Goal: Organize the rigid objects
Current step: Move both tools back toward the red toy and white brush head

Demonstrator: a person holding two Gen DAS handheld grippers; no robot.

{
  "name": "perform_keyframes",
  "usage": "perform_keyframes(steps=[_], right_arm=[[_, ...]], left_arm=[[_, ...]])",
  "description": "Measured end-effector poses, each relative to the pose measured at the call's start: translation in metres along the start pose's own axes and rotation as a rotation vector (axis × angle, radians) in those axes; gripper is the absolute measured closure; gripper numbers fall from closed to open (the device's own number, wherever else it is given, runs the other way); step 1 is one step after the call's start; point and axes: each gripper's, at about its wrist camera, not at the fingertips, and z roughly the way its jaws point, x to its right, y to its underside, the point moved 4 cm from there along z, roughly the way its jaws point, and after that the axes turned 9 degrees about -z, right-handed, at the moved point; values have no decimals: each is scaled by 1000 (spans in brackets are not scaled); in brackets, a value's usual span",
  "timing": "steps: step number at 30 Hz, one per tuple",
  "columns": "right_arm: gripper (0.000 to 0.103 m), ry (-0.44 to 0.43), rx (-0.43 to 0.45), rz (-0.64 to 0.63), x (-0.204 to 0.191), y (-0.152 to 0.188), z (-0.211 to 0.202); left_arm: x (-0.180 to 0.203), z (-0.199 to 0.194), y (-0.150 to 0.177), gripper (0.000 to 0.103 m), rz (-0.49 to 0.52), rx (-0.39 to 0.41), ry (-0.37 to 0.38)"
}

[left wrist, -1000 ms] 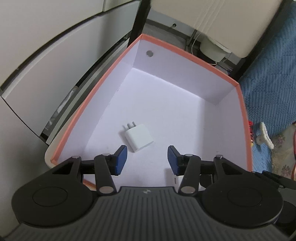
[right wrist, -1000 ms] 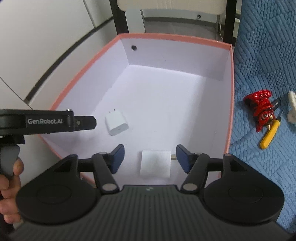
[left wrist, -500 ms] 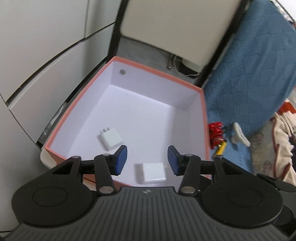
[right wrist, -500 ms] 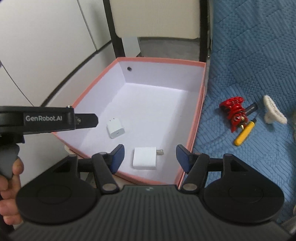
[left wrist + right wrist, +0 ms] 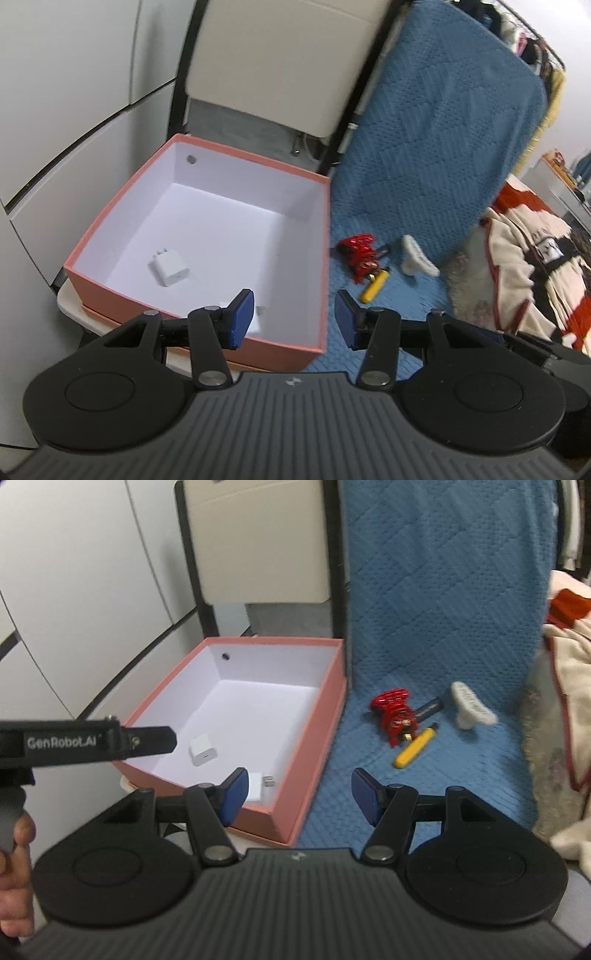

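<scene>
A pink box (image 5: 325, 258) (image 5: 317, 734) with a white inside holds two white charger plugs: one (image 5: 170, 267) (image 5: 202, 754) near its left wall, the other (image 5: 255, 325) (image 5: 258, 788) near the front wall, partly hidden by gripper fingers. On the blue quilt to the right lie a red toy (image 5: 360, 253) (image 5: 393, 712), a yellow tool (image 5: 375, 286) (image 5: 413, 747), a dark stick (image 5: 428, 707) and a white piece (image 5: 417, 256) (image 5: 471, 707). My left gripper (image 5: 293, 319) and right gripper (image 5: 299, 795) are open, empty, held above the box's front right corner.
A cream chair back with a black frame (image 5: 280, 62) (image 5: 258, 546) stands behind the box. White cabinet panels (image 5: 74, 92) are on the left. A red, cream and black blanket (image 5: 535, 258) lies at the right. The left gripper's handle (image 5: 85, 742) crosses the right wrist view.
Both grippers have pulled up and back from inside the box and swung right. The second plug, dropped from the right gripper, lies in the box. The quilt objects have come into view.
</scene>
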Motion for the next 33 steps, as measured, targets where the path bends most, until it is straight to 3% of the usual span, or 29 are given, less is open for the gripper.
perform_keyframes(steps=[8,18,26,33], right_arm=[[39,74,68,1,31,24,-53],[39,121,73,34,66,72,-86],[39,166,67,92,87,115,-103],[39,192,65,114,100,131,-96]], left_arm=[[41,-21,37,49,46,17,39],[83,-34,91,49,111,7,63],[101,-29,131,49,173,-27,77],[112,-5,136,49,192,-42,85]])
